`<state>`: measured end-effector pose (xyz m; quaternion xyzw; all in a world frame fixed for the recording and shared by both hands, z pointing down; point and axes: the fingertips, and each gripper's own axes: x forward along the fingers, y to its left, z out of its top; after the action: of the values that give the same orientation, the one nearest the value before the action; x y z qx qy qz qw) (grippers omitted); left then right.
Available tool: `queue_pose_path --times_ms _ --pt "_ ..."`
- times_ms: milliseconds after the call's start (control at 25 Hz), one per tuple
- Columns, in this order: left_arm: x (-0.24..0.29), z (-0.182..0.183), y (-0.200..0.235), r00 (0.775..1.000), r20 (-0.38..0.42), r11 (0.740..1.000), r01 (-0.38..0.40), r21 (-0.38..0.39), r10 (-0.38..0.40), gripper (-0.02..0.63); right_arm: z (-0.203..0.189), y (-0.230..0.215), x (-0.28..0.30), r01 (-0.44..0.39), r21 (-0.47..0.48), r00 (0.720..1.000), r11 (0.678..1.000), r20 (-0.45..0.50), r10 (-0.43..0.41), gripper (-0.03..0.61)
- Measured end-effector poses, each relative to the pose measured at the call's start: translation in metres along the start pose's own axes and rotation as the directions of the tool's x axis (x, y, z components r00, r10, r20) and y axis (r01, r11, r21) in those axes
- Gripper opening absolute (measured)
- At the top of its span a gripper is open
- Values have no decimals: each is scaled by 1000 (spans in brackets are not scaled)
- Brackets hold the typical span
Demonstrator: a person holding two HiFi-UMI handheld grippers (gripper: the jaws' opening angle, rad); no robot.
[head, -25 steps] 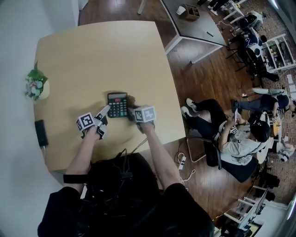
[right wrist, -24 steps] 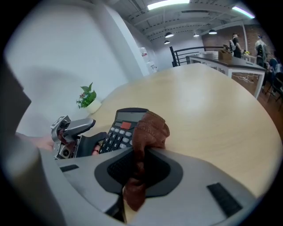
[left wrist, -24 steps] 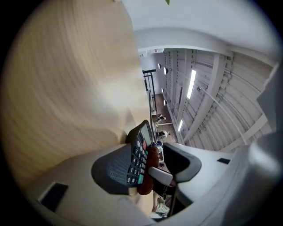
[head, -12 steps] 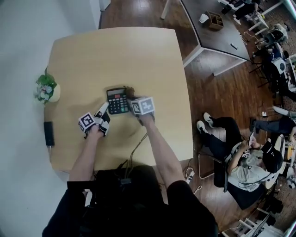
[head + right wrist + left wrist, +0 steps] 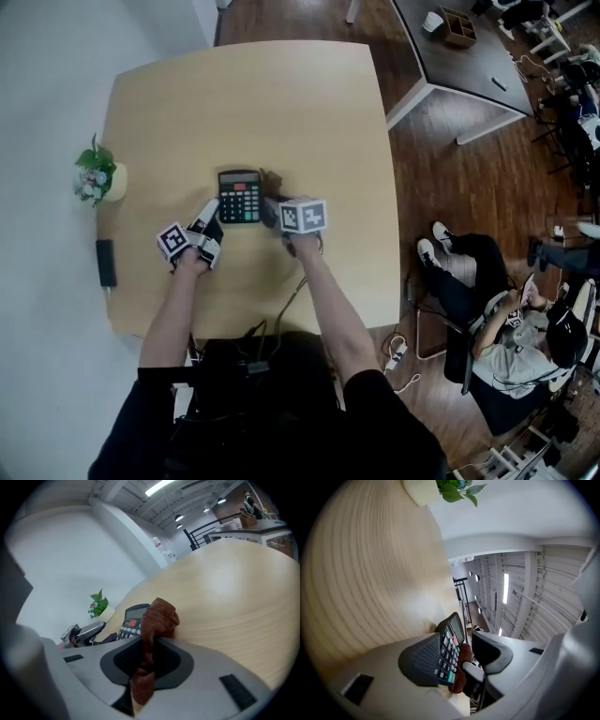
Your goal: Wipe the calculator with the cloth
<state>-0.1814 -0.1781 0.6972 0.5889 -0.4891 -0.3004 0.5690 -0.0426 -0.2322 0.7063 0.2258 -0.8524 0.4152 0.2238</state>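
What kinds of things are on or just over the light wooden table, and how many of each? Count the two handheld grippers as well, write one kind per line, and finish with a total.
Grippers: 2, the left gripper and the right gripper
Calculator: 1
Brown cloth: 1
Potted plant: 1
Flat black object: 1
Total: 6

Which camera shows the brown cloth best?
Right gripper view: the crumpled brown cloth sits large, pinched between the jaws. Head view shows only a speck; left gripper view, a bit beside the black calculator.
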Motion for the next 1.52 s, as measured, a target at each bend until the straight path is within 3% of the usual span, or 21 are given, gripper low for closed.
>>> queue_pose_path --times_ms 160,600,920,1040,1120,1240,1400,1520 --pt "1 -1 0 1000 15 1000 -20 8 20 213 7 1 7 -6 -70 999 998 -34 3 58" --pt "-1 -1 2 997 69 999 -30 -26 32 198 15 -2 18 -19 -132 998 991 -66 10 58" --pt "0 4 0 997 82 999 -3 -36 6 198 17 -6 15 -13 -112 998 994 -57 7 61" --pt "-10 3 3 994 105 999 -7 -48 12 198 2 -18 -11 8 -29 1000 1000 -8 -8 61" --pt "-26 -5 3 996 84 999 -10 -34 13 196 -20 -27 -44 5 91 999 996 47 -9 61" --pt "-61 -22 -14 995 57 996 82 -34 -80 191 -54 -28 -98 -64 297 985 953 173 12 60" --pt "-120 -52 -56 956 91 954 287 -90 -279 147 -95 -7 -158 -183 476 942 860 334 16 60" --pt "-184 -70 -80 910 164 901 406 -154 -382 128 -126 40 -183 -269 510 919 817 390 59 60"
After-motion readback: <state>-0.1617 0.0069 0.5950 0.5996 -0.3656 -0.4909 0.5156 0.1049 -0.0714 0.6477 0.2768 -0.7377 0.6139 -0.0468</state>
